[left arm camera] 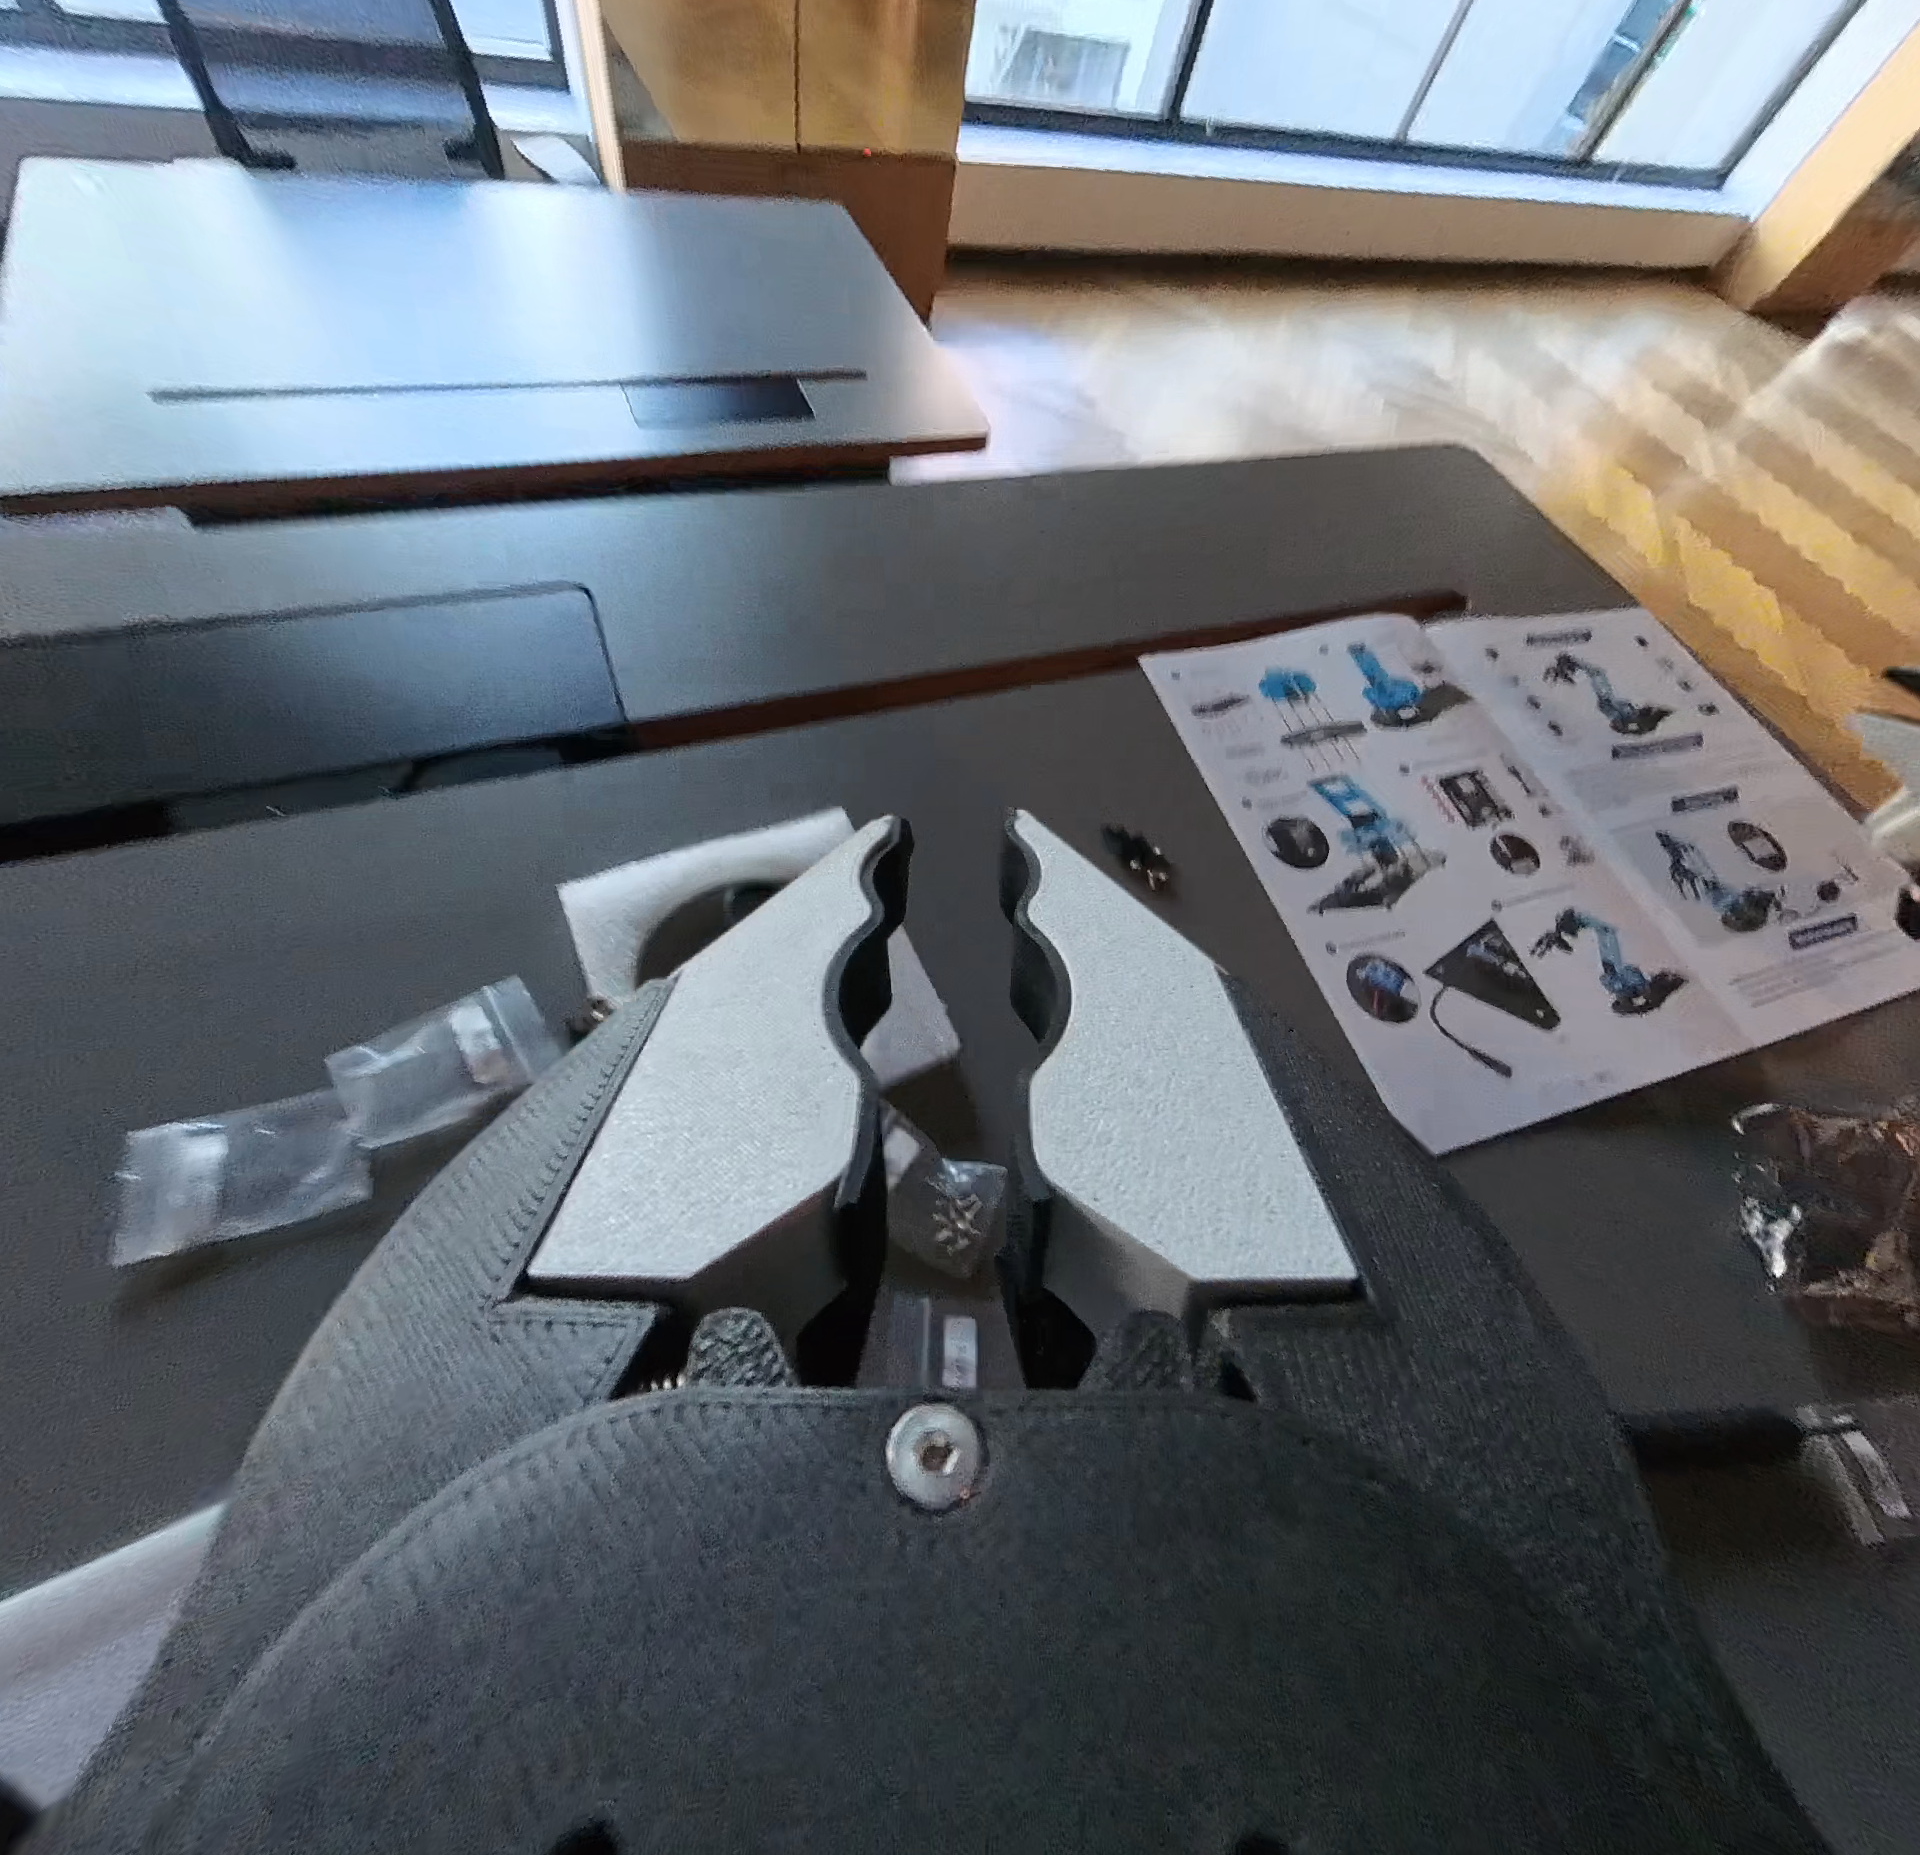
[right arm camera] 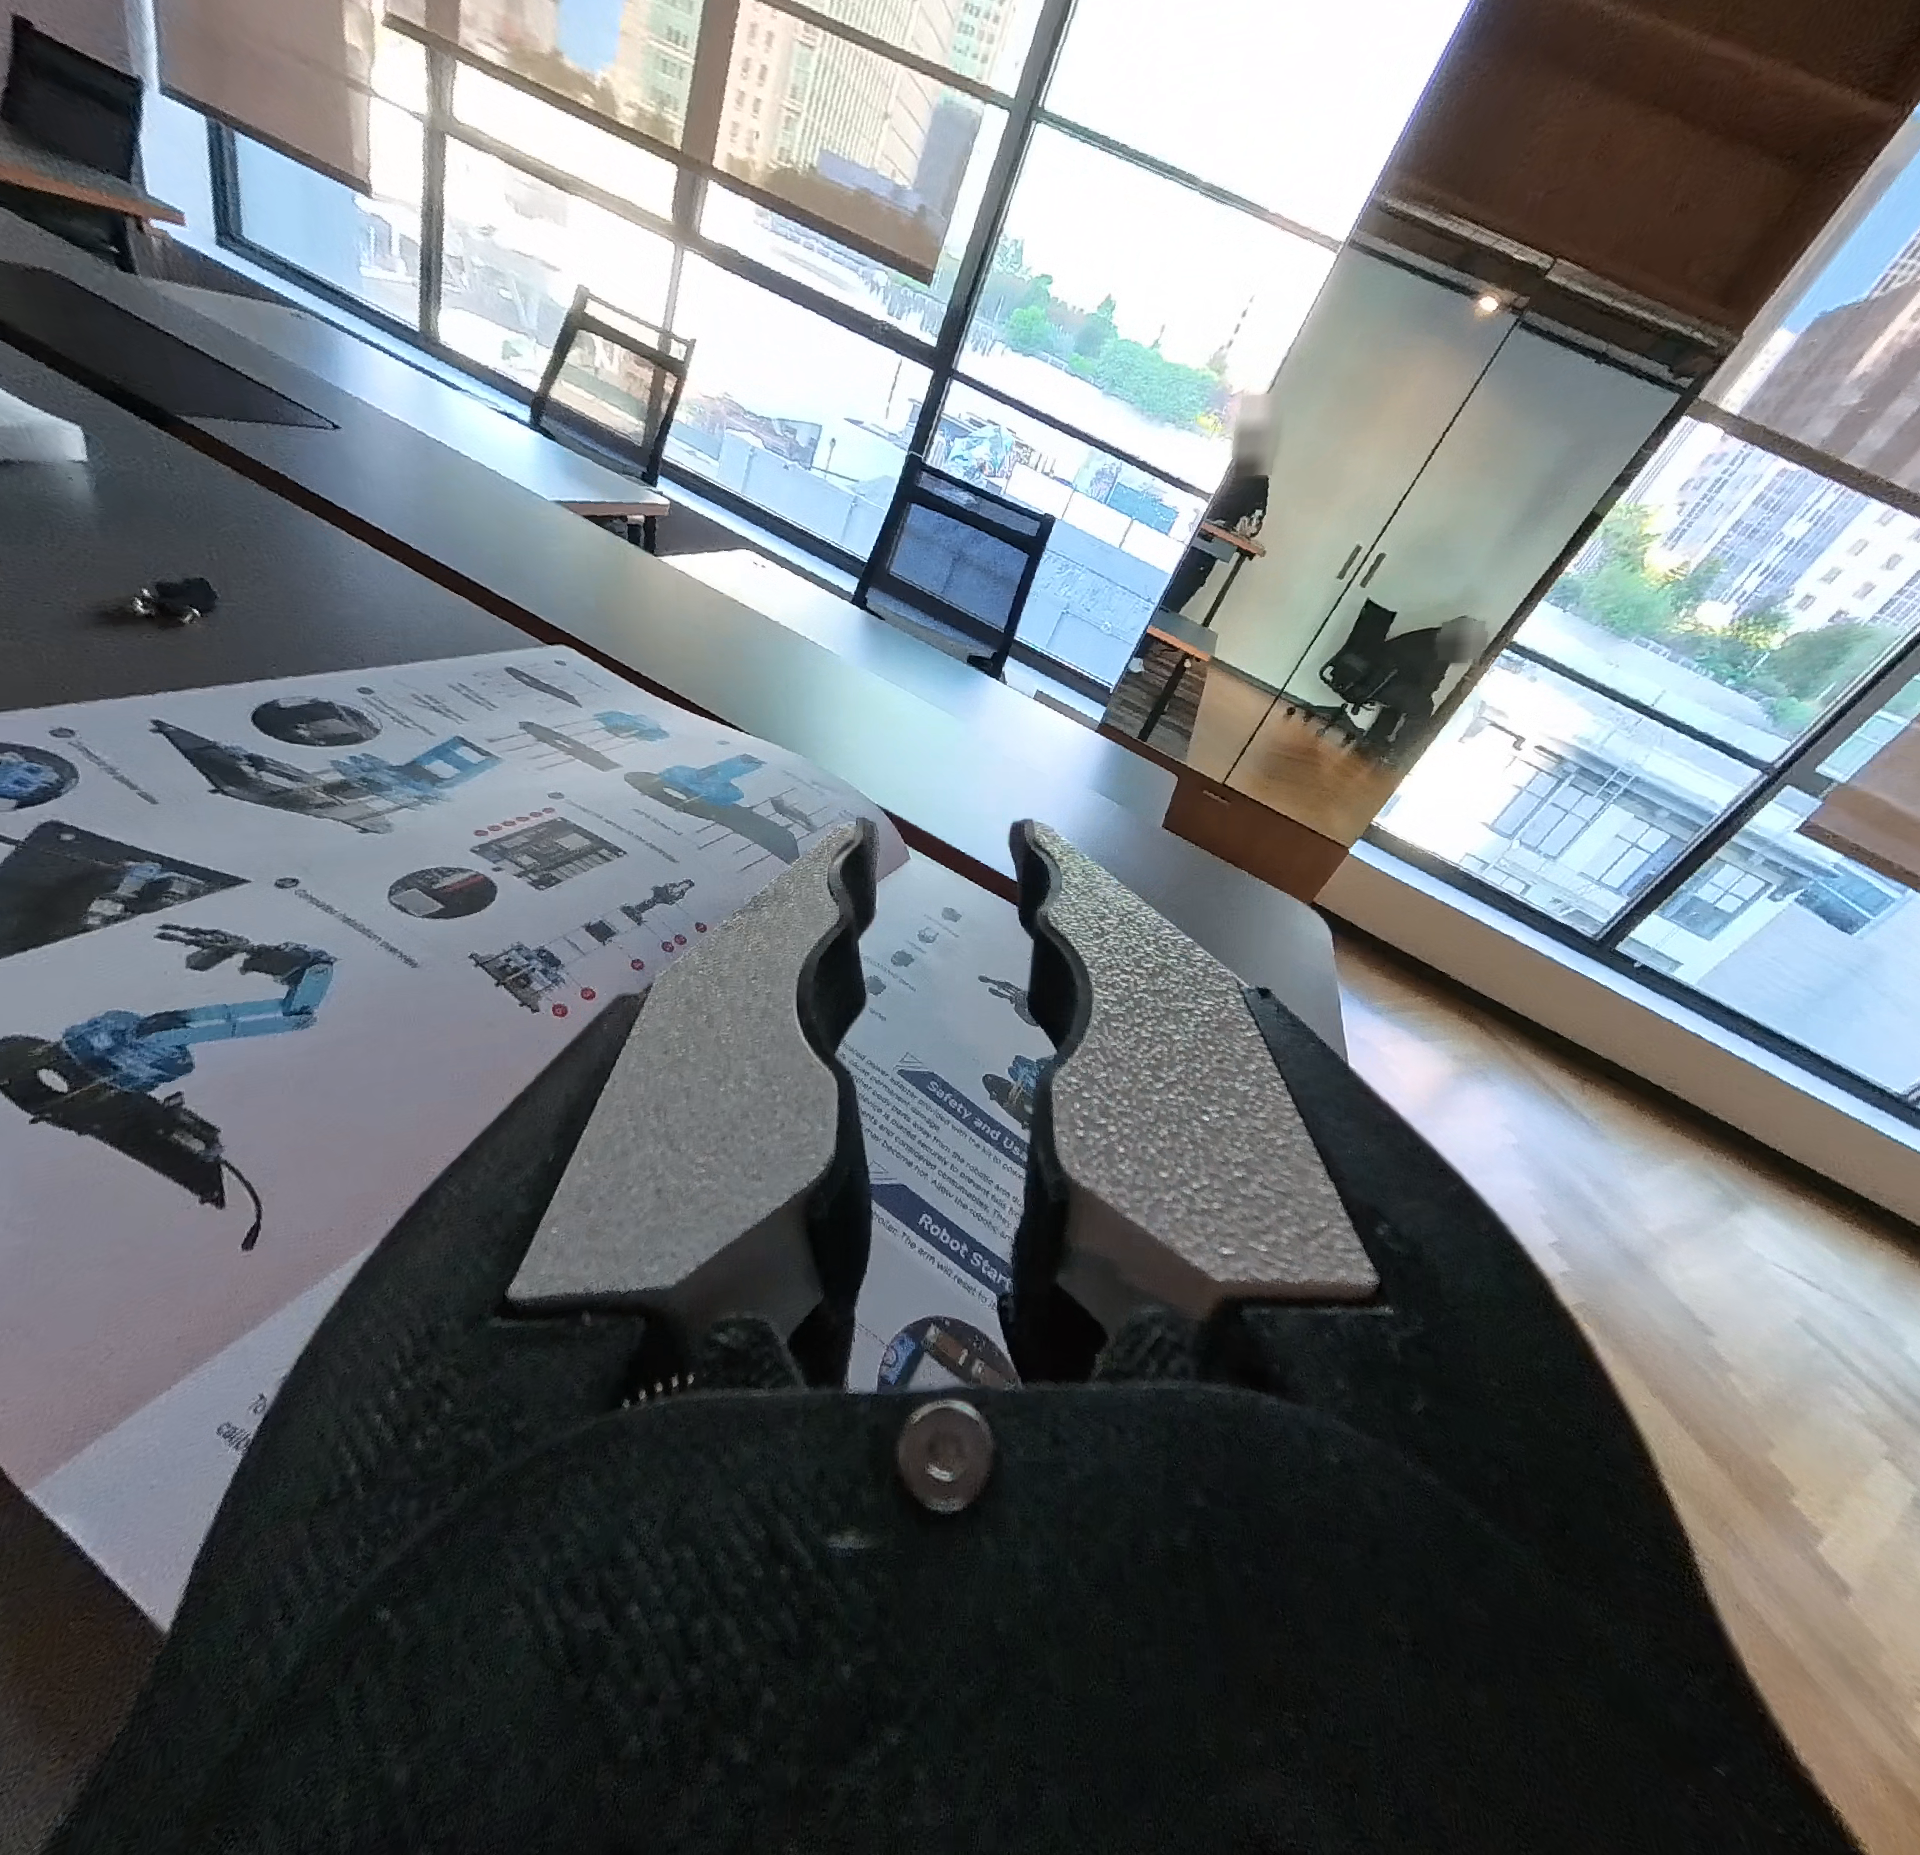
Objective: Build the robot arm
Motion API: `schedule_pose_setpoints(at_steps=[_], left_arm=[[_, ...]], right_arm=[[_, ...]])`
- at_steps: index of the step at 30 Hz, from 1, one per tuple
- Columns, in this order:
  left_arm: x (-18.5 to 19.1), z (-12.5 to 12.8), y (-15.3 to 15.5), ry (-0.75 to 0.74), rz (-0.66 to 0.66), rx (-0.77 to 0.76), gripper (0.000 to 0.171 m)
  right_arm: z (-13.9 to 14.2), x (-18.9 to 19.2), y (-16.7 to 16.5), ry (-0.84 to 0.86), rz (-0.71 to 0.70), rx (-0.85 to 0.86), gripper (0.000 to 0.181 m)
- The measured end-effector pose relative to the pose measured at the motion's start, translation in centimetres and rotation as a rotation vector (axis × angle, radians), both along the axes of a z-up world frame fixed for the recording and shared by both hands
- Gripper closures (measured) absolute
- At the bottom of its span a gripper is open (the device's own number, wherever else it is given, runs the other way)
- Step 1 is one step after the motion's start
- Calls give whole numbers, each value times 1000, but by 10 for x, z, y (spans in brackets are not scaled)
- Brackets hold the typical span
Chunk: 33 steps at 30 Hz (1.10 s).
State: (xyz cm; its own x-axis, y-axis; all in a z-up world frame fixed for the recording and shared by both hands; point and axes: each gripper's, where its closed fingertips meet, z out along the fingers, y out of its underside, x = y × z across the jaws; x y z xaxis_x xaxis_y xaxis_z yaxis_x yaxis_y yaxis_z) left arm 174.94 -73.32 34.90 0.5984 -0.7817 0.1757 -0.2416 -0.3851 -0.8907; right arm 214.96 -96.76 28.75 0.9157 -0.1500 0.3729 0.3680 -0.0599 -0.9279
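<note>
In the left wrist view my left tool [left arm camera: 956, 849] hangs over the dark surface [left arm camera: 1039, 756] with its tips a little apart and nothing between them. Under its left finger lies a white foam block [left arm camera: 623, 901] with a round hole, partly hidden by the finger. Down in the gap between the fingers, close to the tool's base, I see a small clear bag [left arm camera: 951, 1218] with metal bits in it; whether it touches the tool I cannot tell. Two more clear bags [left arm camera: 332, 1109] lie to the left of the tool, toward the surface's left edge. A small black part [left arm camera: 1138, 849] sits just right of the right fingertip. Further right, an open leaflet [left arm camera: 1538, 860] with pictures of a blue arm lies flat near the right edge. A crinkled dark bag [left arm camera: 1839, 1213] lies nearer to me than the leaflet, by that same edge.

In the right wrist view my right tool [right arm camera: 940, 849] is low over the leaflet [right arm camera: 312, 922], tips slightly apart and gripping nothing; the right-hand page shows through the gap. Its tips reach about to the leaflet's far edge, close to the surface's [right arm camera: 312, 600] far right corner. The small black part [right arm camera: 171, 598] lies well off to the left. Beyond are other desks, chairs [right arm camera: 951, 579] and big windows [right arm camera: 831, 247].
</note>
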Motion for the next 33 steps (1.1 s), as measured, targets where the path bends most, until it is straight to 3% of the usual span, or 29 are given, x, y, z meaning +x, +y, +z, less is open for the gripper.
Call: schedule_pose_setpoints(at_steps=[3,10,21,24,27,30,33], left_arm=[[-11,10,6,26,36,16,156],[-14,-14,11,-27,33,-55,159],[-12,-28,20,-10,15,-110,151],[7,-22,8,-58,-67,-129,151],[39,-34,-10,-18,-173,-156,150],[84,-63,-30,71,-318,-148,160],[120,-100,-35,127,-353,-165,167]], right_arm=[[4,0,-2,3,-2,32,157],[-4,6,0,65,-8,13,160],[-11,-2,4,51,21,-28,160],[-13,-4,6,59,31,-41,160],[-14,-4,7,56,31,-47,160],[-14,-4,7,64,38,-46,160],[-15,-5,7,64,44,-48,160]])
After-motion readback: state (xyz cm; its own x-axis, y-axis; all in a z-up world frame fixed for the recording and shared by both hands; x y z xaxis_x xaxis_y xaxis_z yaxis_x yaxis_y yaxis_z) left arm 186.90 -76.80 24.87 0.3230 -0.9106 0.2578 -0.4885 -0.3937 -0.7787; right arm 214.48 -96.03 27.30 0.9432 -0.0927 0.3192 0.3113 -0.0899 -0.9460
